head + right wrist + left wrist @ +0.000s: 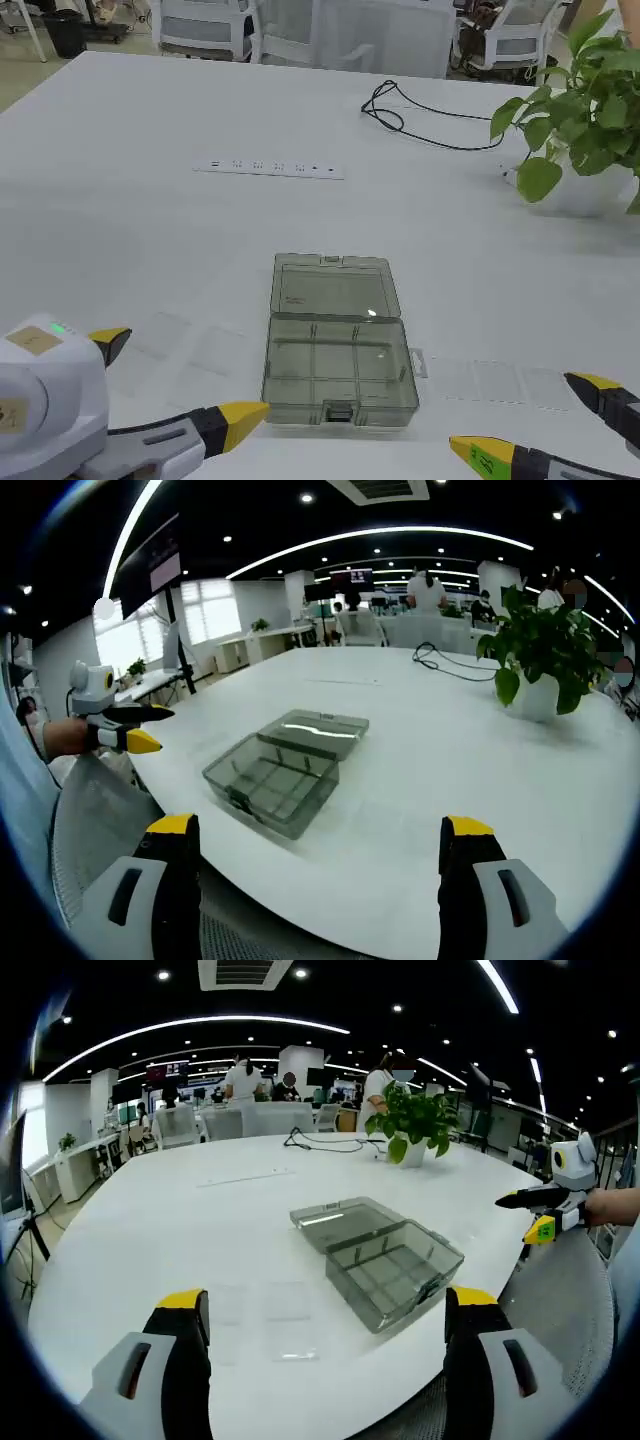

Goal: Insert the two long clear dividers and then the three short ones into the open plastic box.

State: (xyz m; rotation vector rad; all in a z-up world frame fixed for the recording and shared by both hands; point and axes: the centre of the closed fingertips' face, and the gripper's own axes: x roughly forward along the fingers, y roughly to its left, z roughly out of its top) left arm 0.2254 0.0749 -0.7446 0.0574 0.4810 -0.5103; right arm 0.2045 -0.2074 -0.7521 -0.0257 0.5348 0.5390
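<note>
- Your left gripper point(180, 378) and right gripper point(527, 415) hover with jaws spread wide, holding nothing.
- Between them on the white bench point(150, 120) sits the plastic box point(340, 375), lid open.
- Clear dividers point(495, 382) lie flat on the bench either side of it.

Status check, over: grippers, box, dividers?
Left gripper open, empty; right gripper open, empty. Plastic box lid open, between them. Clear dividers flat on table either side of box. Nothing blocks the box.
</note>
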